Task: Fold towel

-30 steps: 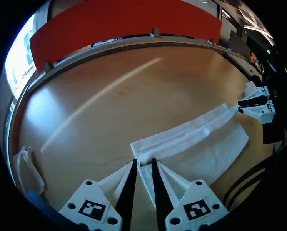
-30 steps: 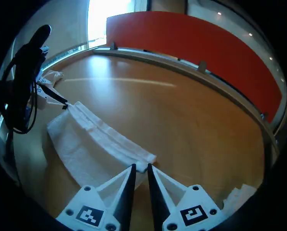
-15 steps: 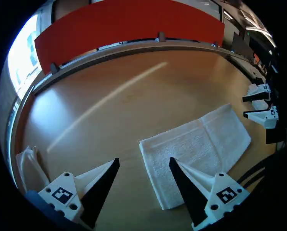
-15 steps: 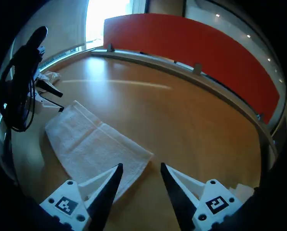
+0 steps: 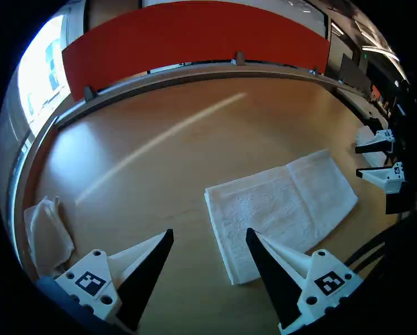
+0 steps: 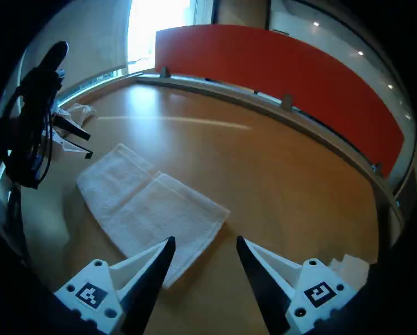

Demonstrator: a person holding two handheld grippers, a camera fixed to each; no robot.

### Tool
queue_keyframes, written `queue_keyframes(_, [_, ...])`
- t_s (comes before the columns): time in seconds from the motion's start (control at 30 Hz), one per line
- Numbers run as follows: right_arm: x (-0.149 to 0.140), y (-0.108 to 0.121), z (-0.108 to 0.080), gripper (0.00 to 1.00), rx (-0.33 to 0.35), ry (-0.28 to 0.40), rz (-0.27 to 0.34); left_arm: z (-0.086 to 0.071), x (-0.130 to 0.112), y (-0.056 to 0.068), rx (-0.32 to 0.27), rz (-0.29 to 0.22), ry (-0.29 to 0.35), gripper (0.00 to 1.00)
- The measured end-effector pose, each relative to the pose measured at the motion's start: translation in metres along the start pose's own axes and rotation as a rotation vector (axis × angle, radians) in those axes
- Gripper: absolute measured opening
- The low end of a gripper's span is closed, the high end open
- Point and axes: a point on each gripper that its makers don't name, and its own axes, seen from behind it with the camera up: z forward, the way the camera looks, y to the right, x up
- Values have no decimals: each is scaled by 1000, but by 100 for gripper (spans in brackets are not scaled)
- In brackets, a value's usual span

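Both grippers, which a second earlier had pinched the lifted fold of the towel [image 5: 281, 201], had since let go and drawn back, and the cloth had dropped flat. Largest in the scene was the wooden tabletop [image 5: 152, 139], glossy and warm brown, with a pale streak of reflected light across it. A grey rail [image 5: 169, 75] ran along its far edge, a red divider screen [image 5: 197, 33] stood behind that, and a bright window [image 5: 38, 78] showed past the far left corner. The towel, white and folded over on itself with a step across its middle, lay toward the near edge between the two tools. The left gripper [image 5: 208, 230] hung over one short end, jaws spread wide and holding nothing; whether its right finger brushed the cloth could not be told. The right gripper [image 6: 204, 239] faced the opposite end, likewise wide open and empty, probably so the finished fold could settle before the next one. A small crumpled white cloth [image 5: 46, 234] sat by the left edge.
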Motion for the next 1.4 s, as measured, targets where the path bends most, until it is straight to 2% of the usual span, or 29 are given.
queue_keyframes(0.37, [-17, -18, -21, 84, 13, -3, -9, -21, -39, 4, 18, -58, -9, 96])
queue_keyframes(0.67, [-27, -26, -25, 84, 41, -11, -30, -35, -56, -2, 41, -84, -12, 96])
queue_keyframes(1.07, [-50, -41, -19, 84, 129, -72, -148, -58, -76, -10, 73, -128, -11, 96])
queue_keyframes(1.2, [-53, -42, -14, 79, 135, -87, -165, -64, -83, -11, 79, -139, -14, 96])
queue_keyframes(1.4, [-56, -42, -6, 61, 147, -100, -157, -72, -90, -12, 86, -159, -18, 96])
